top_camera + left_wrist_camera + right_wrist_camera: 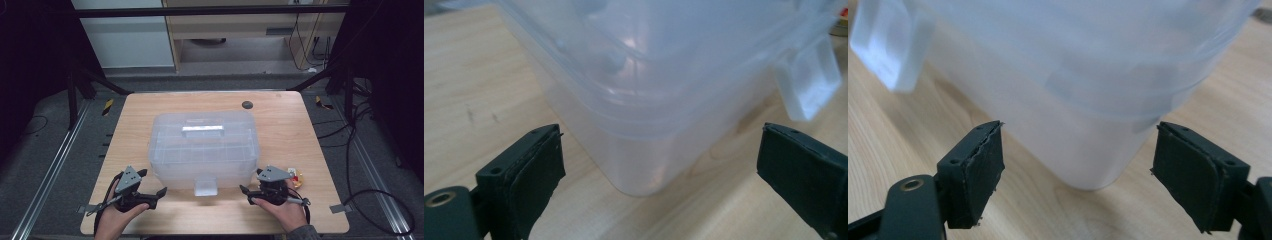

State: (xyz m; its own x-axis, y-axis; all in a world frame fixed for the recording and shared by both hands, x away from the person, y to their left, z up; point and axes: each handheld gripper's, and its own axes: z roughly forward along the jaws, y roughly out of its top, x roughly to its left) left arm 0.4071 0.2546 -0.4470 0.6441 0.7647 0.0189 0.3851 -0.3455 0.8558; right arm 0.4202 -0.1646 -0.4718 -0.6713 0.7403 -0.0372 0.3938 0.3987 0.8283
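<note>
A translucent plastic storage box (204,145) with its lid on stands in the middle of the wooden table (300,130). Its front latch (205,186) sticks out toward me. My left gripper (152,182) is held in a hand near the box's front left corner, open, with nothing between its jaws. In the left gripper view that gripper (664,145) faces the box (664,75) corner, with the latch (811,80) at the right. My right gripper (250,181) sits near the front right corner, also open and empty. The right gripper view shows its jaws (1080,137) short of the box (1088,65), with the latch (890,45) at upper left.
A small yellow and red object (297,176) lies on the table just right of my right hand. A dark round spot (247,105) sits near the table's far edge. Black cables trail over the floor at the right.
</note>
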